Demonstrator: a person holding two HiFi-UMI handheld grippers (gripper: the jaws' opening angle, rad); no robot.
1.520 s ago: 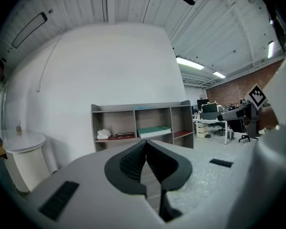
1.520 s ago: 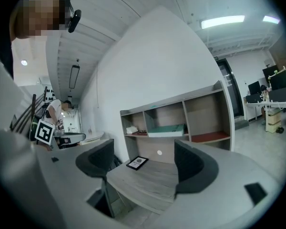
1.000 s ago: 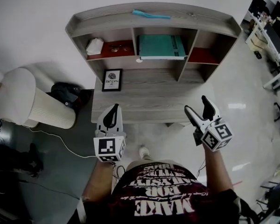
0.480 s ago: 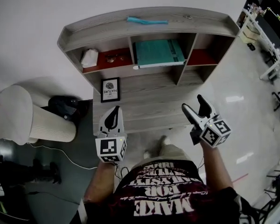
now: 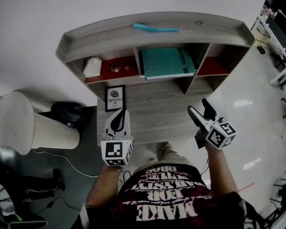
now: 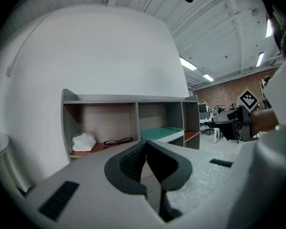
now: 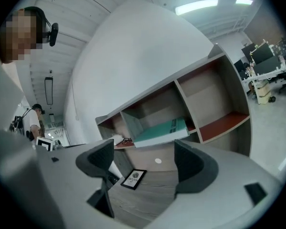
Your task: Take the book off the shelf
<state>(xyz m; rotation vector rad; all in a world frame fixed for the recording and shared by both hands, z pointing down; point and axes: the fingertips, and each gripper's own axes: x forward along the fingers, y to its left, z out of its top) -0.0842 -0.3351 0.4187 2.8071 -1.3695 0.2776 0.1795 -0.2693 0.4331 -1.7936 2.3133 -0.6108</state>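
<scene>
Tongs first: my left tongs [image 5: 116, 120] are pressed together, empty. Ahead, the teal book [image 5: 166, 62] lies flat in the middle compartment of the shelf [image 5: 109, 36], well apart from both. I judge it stiff, fairly light, best pinched at the front edge facing me. My right tongs [image 5: 199, 107] gape wide, holding nothing.

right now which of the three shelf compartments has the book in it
The middle compartment: the teal book lies flat there. The left compartment holds glasses and a white bundle; the right compartment shows only its red floor.
</scene>
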